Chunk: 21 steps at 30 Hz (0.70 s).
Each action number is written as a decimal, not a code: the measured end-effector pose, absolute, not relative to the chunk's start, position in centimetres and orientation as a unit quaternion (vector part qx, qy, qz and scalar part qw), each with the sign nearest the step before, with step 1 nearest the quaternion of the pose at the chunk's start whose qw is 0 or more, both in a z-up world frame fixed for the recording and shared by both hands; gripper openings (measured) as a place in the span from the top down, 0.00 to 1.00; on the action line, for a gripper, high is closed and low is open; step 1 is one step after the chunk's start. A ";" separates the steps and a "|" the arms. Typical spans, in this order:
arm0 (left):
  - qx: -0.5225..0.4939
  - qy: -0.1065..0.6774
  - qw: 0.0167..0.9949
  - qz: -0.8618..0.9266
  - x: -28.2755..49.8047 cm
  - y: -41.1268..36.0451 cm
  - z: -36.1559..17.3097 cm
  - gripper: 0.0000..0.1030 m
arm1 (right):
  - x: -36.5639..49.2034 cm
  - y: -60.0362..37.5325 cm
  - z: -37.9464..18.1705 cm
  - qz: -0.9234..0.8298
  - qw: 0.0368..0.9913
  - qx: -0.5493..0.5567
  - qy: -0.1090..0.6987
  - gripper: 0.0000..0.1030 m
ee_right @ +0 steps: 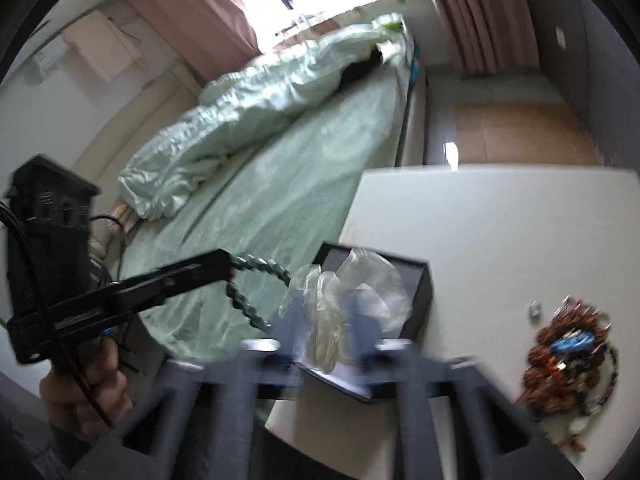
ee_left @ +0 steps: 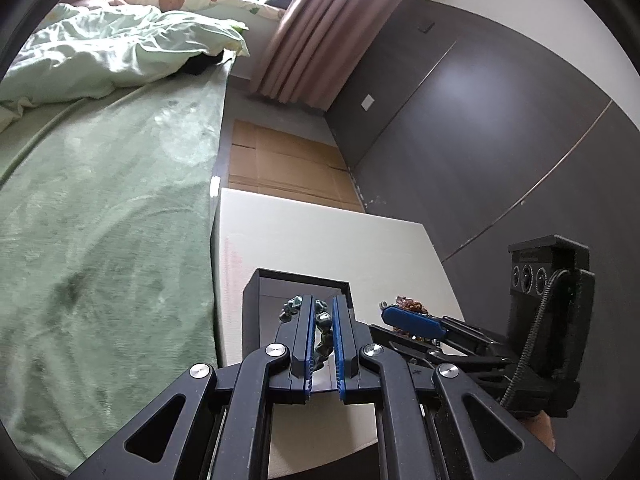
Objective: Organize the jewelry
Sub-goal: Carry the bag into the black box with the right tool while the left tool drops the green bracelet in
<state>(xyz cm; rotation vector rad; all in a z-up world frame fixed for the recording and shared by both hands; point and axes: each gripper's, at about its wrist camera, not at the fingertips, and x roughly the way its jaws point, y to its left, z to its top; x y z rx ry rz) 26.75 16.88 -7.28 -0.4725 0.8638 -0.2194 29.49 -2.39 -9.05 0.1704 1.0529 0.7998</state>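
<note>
A green bead bracelet [ee_left: 323,330] hangs pinched between the blue pads of my left gripper [ee_left: 323,316], which is shut on it just above the open black box [ee_left: 256,300]. From the right wrist view the same bracelet [ee_right: 256,276] curls down from the left gripper [ee_right: 226,266] beside the box [ee_right: 420,292]. A crumpled clear plastic bag [ee_right: 360,280] lies in the box. My right gripper [ee_right: 328,320] is blurred, its fingers apart over the box's near edge, gripping nothing. A heap of brown bead jewelry [ee_right: 568,356] lies on the white table [ee_right: 500,220] to the right.
The bed with its green sheet [ee_left: 100,220] and rumpled quilt [ee_left: 120,48] runs along the table's left side. Flat cardboard [ee_left: 280,160] lies on the floor beyond. Dark wall panels [ee_left: 480,120] stand on the right. A small silver piece [ee_right: 534,310] sits near the heap.
</note>
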 end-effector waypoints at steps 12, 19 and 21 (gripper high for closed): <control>-0.236 0.419 0.865 -0.145 28.1 14.5 -8.4 0.92 | 28.1 -7.2 -8.6 0.326 0.804 0.105 0.486 0.34; -0.238 0.452 0.853 -0.109 29.2 14.3 -10.5 0.87 | 27.5 -9.9 -9.0 0.302 0.811 0.116 0.488 0.34; -0.253 0.479 0.836 -0.084 29.4 15.3 -11.9 0.73 | 27.4 -10.7 -9.1 0.295 0.812 0.121 0.489 0.34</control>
